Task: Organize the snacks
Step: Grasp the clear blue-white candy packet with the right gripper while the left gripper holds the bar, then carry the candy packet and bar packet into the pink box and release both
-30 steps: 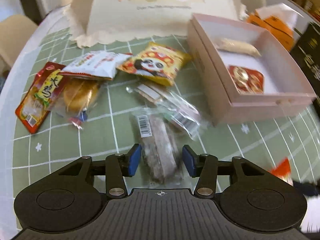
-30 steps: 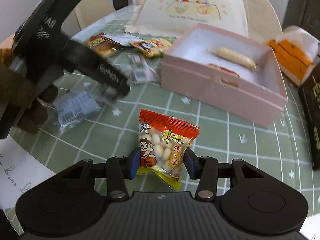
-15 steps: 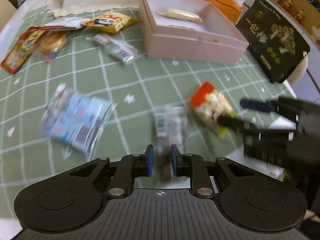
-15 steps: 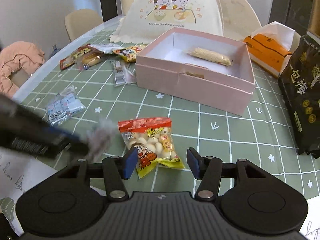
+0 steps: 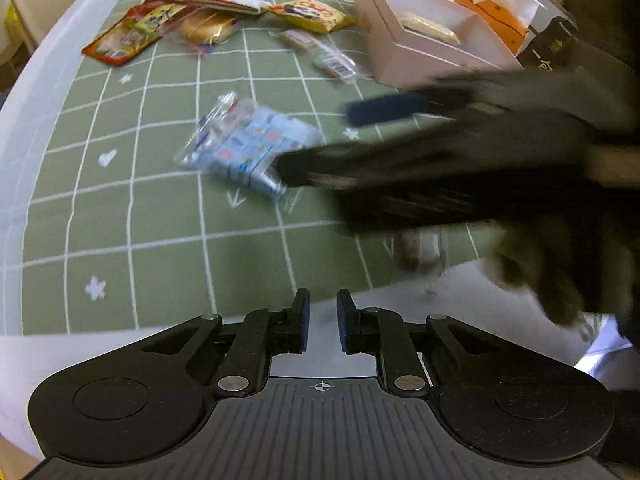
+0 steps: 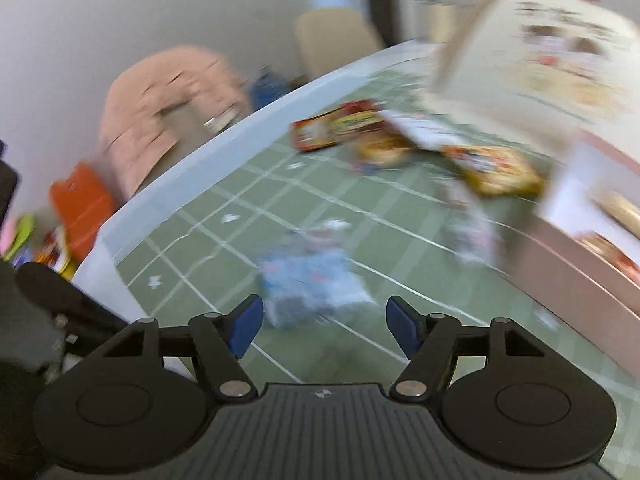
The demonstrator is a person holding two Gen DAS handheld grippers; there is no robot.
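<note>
My left gripper (image 5: 322,322) sits low near the table's front edge, its jaws a narrow gap apart with nothing between them. A dark bar in clear wrap (image 5: 418,250) lies on the cloth ahead, half hidden by my right gripper (image 5: 320,144), which crosses that view as a dark blur. In the right wrist view my right gripper (image 6: 324,330) is open and empty just above a clear bag of blue candies (image 6: 312,280), which also shows in the left wrist view (image 5: 250,144). The pink box (image 5: 424,36) holds a beige snack packet (image 5: 428,32).
Several snack packets (image 5: 208,26) lie at the far left of the green checked cloth (image 5: 140,200). A cream food cover (image 6: 540,52) stands behind them. An orange bag (image 5: 500,12) and a black pouch (image 5: 556,52) lie right of the box. A pink garment (image 6: 168,108) hangs off a chair.
My left gripper has let go of the dark bar and pulled back. My right gripper left the red-and-yellow packet and swung left to the blue candy bag, still open.
</note>
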